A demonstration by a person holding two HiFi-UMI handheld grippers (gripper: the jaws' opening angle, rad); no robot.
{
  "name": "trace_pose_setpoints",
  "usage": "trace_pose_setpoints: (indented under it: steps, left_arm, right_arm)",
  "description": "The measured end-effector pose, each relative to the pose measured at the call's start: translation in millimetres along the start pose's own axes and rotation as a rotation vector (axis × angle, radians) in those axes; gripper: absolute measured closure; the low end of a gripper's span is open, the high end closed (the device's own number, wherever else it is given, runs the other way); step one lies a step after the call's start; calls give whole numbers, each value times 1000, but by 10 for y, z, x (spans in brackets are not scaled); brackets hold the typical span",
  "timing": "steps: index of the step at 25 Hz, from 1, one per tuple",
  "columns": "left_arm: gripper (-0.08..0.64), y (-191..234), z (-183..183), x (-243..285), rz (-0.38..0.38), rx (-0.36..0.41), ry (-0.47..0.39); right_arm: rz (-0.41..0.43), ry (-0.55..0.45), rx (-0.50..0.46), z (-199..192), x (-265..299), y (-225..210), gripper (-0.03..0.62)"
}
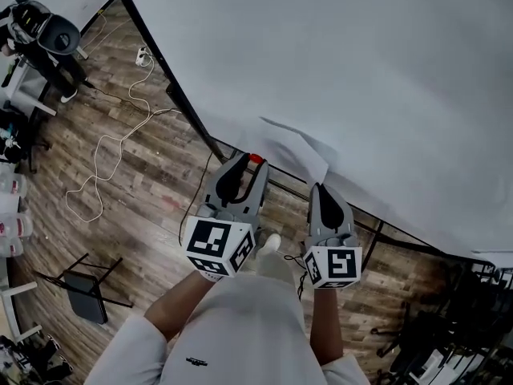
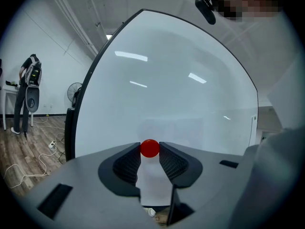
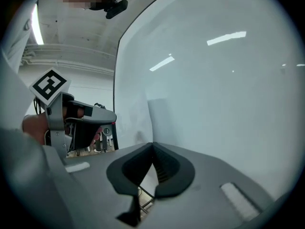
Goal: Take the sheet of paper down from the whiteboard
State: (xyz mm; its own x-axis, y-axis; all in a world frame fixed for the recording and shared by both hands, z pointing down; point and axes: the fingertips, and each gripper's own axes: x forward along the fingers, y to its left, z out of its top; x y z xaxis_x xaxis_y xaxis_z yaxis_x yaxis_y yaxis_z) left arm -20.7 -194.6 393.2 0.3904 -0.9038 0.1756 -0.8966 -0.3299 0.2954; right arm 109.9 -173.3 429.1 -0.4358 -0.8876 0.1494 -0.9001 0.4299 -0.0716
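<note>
Now L tool (image 1: 248, 165) pinches red magnet (image 2: 149, 148), R tool (image 3: 152, 146) clamps sheet of paper (image 1: 292, 147) corner at whiteboard (image 1: 361, 70) bottom edge. Risk: thin grip slips, sheet drops.

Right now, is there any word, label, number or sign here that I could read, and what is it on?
No readable text.
Left cube, right cube: black square patterns, not letters.
Shirt: tiny dark mark, too small to read.
Whiteboard, paper, magnet: blank.
</note>
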Motion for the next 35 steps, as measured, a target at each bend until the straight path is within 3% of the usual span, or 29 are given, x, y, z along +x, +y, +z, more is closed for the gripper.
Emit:
trace_pose_setpoints:
  steps: [11, 20, 29, 35]
  left_arm:
    - [434, -4, 79, -379, -87, 56, -22]
    - [434, -118, 178, -527, -153, 148, -40]
    - [434, -181, 278, -584, -171, 209, -73]
    - [434, -212, 267, -561, -187, 205, -72]
  right_arm:
    - [-147, -79, 24, 270, -547, -143, 583]
    - [-276, -145, 25, 507, -1057, -435, 583]
    - [-386, -167, -13, 615, -1554, -657, 583]
    - [-443, -164, -34, 545, -1723, -774, 583]
